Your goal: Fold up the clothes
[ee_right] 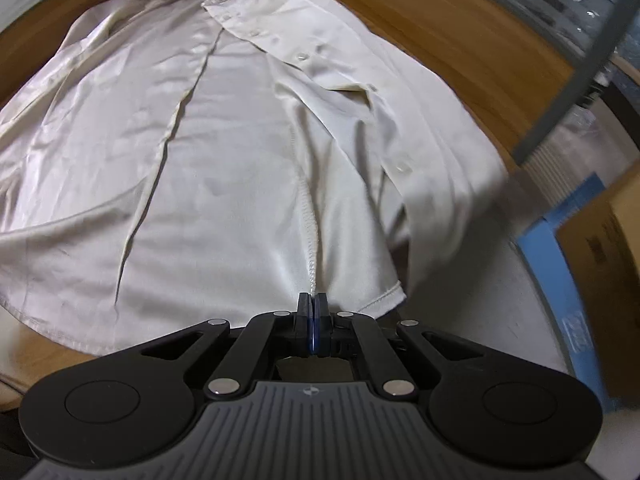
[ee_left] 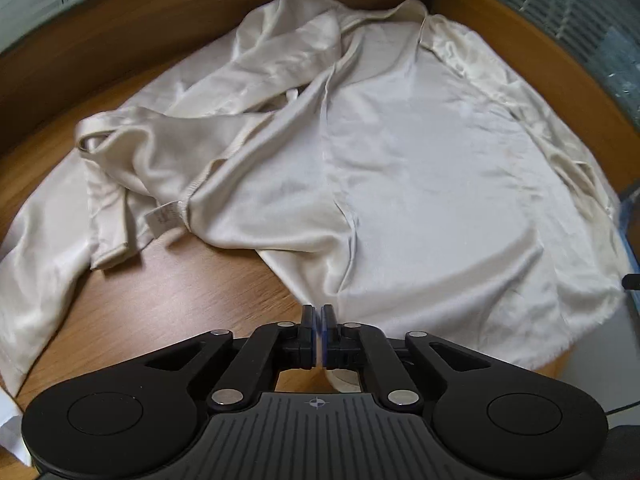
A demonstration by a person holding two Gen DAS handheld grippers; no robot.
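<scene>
Both tongs, angled down, pinch shirt (ee_left: 420, 168) hem.

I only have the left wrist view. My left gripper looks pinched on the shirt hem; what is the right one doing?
Observer: The right gripper is shut on the shirt, at the hem where a stitched seam ends.
Operator: Is the button placket visible there?
Observer: Yes, buttons run along the flap right of that seam.
Operator: Anything beyond the table on that side?
Observer: A cardboard box beside something blue.
</scene>
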